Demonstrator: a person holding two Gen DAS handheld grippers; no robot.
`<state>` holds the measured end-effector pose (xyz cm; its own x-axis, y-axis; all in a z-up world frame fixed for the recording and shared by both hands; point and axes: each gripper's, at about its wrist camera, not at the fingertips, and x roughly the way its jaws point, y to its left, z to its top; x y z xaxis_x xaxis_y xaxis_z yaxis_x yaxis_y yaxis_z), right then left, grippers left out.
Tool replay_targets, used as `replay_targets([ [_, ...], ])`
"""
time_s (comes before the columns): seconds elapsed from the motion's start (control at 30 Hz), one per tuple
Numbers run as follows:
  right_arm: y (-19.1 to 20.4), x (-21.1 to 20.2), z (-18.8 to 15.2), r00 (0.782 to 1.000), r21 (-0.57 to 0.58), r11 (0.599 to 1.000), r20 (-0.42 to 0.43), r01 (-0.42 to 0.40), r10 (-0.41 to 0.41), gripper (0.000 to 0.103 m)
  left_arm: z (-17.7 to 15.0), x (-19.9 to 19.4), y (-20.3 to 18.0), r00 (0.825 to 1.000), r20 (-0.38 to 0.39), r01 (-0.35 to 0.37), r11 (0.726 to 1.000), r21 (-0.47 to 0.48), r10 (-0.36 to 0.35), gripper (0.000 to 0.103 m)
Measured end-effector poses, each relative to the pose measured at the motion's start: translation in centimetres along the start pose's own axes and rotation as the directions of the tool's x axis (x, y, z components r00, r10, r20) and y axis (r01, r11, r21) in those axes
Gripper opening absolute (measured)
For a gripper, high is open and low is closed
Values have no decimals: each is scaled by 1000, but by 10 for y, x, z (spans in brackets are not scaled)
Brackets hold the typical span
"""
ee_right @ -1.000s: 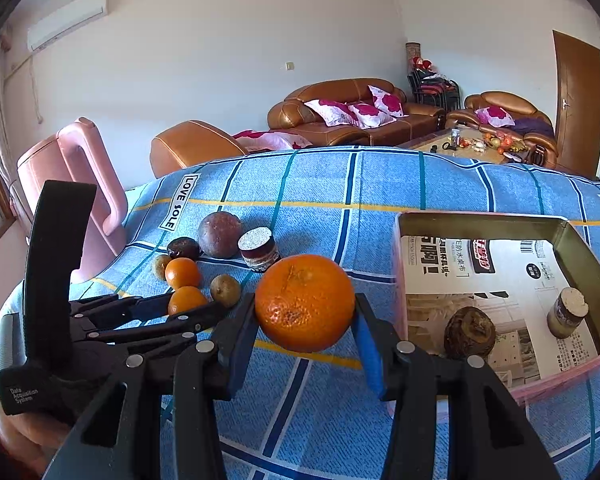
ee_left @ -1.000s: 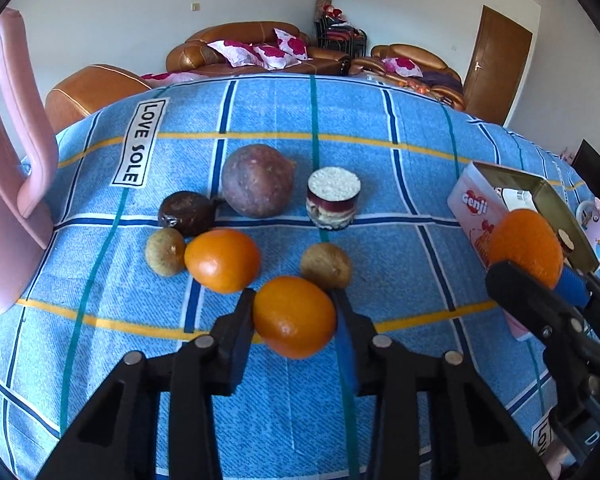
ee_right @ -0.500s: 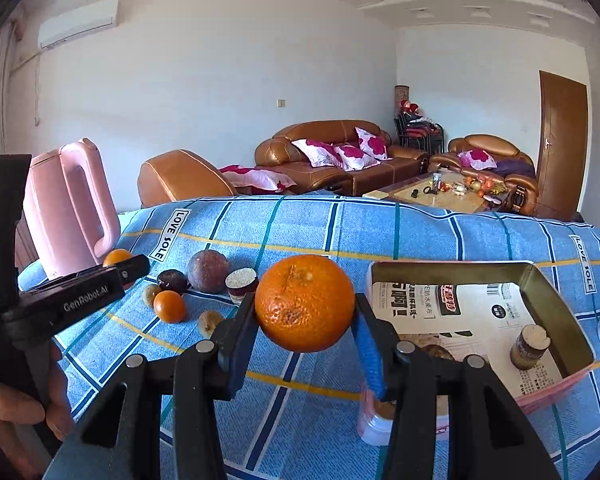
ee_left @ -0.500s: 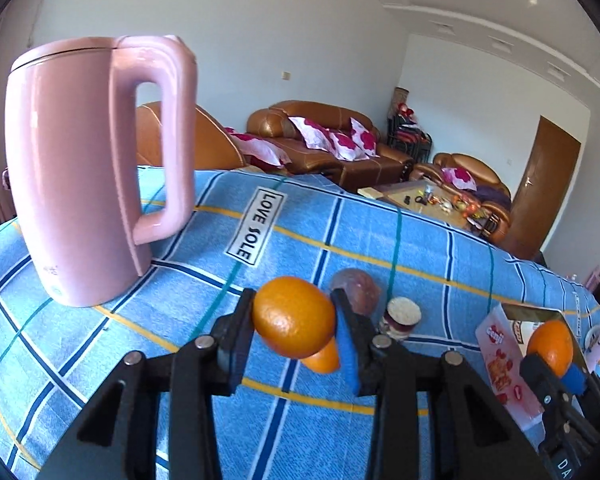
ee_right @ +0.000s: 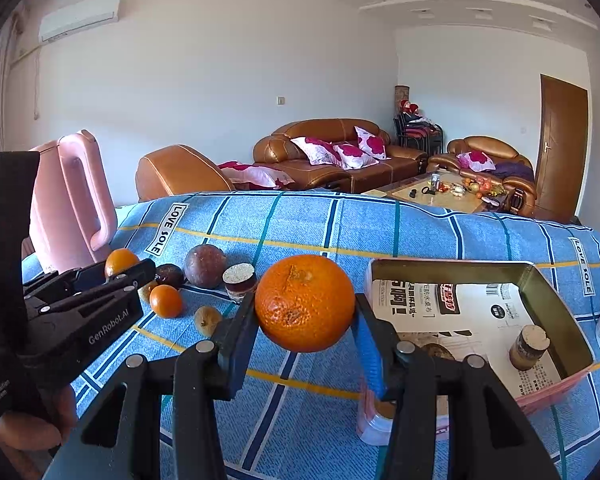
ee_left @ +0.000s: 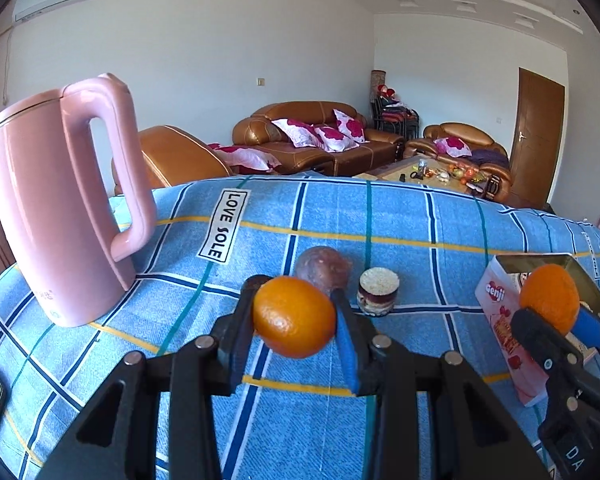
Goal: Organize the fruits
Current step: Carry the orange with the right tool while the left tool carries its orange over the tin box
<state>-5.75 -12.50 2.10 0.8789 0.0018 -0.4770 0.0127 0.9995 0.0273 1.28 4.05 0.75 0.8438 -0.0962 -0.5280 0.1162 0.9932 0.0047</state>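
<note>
— While both oranges hang in the air, what would make the drop-off go well?

— I'd judge the step to be carrying fruit to the open box at the right of the right wrist view. The right gripper is clenched on a large orange at the centre of that frame, just left of the box's near corner and above the blue checked cloth of the bench. It should travel rightward over the rim, sink low before opening, and set the fruit on the bare printed paper at the middle of the box, away from the small jar at lower right and the brown thing half hidden behind the fingers.

— And the other one?

— The left gripper grasps a smaller orange at the lower centre of its own view, jaws closed only as far as the fruit's width, pads on its two sides. It hangs above the cloth, with a purplish fruit and a cut, white-topped piece directly behind it.

— Any risk?

— Round fruit rolls, so release gently. The two grippers are near each other; in the left view the right one shows at the right edge, so they should probably go one at a time.

— What is left on the bench?

— At centre left of the right view, a small orange, a dark fruit and a tan one, beside the pink kettle.
</note>
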Motion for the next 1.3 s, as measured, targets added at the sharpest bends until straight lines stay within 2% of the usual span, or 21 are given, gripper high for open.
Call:
replay_targets([
  [0.37, -6, -2, -2, 1000, 4, 1000, -8, 17, -17, 49, -2, -7, -11, 999, 27, -32, 999, 36, 31, 39],
  [1.3, -36, -21, -10, 998, -1, 998, -1, 67, -67, 49, -14, -27, -52, 999, 28, -20, 997, 80, 17, 39],
])
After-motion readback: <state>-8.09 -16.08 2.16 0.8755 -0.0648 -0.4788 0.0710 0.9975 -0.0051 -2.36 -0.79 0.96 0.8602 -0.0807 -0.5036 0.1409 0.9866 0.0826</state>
